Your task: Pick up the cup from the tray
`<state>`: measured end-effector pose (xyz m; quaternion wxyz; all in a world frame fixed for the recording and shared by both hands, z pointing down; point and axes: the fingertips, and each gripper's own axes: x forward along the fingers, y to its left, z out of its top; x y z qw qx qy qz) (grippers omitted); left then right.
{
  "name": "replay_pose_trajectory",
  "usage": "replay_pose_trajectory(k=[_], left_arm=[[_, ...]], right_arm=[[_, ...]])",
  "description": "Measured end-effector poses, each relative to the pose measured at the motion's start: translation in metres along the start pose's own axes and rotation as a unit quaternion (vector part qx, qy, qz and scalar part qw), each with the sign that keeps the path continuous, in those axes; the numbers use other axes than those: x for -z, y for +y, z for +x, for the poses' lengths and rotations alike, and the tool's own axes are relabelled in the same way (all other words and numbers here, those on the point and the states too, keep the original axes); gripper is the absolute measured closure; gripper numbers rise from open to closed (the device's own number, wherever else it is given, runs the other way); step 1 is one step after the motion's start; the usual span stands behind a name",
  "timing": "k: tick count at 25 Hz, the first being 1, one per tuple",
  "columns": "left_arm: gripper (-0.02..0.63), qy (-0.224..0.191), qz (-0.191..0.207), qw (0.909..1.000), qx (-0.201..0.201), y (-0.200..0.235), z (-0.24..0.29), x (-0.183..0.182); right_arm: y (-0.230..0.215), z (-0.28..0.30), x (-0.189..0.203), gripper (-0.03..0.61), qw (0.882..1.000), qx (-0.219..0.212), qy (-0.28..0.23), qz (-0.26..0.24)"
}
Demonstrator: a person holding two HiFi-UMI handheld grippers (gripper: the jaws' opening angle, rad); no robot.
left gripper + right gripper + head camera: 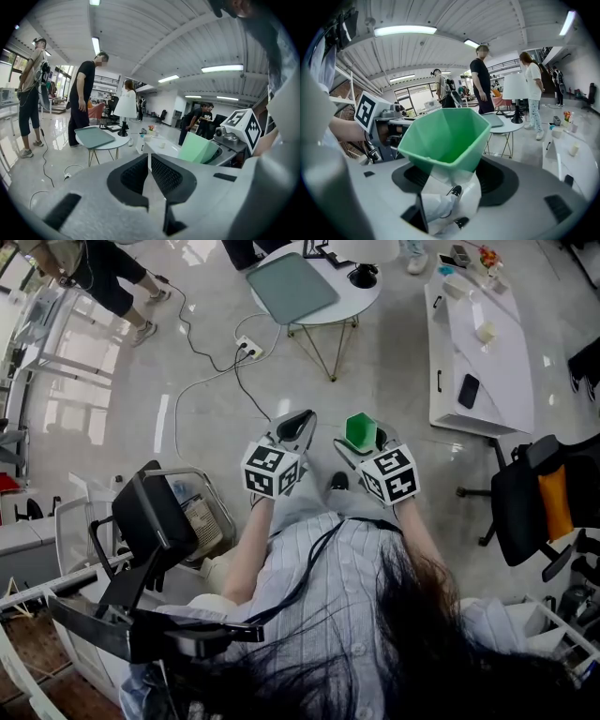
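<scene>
My right gripper (364,439) has its jaws clamped on the green cup (445,136), out over bare floor and well apart from the tray (291,285) on the round table (364,298). My left gripper (150,161), just beside it, has its jaws pressed together on nothing. A black chair (534,498) stands off to my right.

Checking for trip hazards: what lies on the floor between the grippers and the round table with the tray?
Head view: a white power strip and cables lie on the glossy floor there; otherwise that stretch is bare.
</scene>
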<state>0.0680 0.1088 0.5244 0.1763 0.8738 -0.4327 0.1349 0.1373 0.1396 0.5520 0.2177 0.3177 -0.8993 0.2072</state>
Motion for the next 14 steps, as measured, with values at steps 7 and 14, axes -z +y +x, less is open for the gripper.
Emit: replay_pose_trajectory(k=[7,14], left_arm=[[0.598,0.003,-0.002,1.0000,0.004,-0.0012,0.0021,0.0024],[0.598,0.002,-0.004,1.0000,0.003,0.0015,0.0024,0.0022]], right_arm=[[0.0024,0.0029,0.0017,0.267,1.000,-0.004,0.008,-0.007],[0.0042,0.0064,0.0013,0.267,1.000,-0.009,0.013,-0.012]])
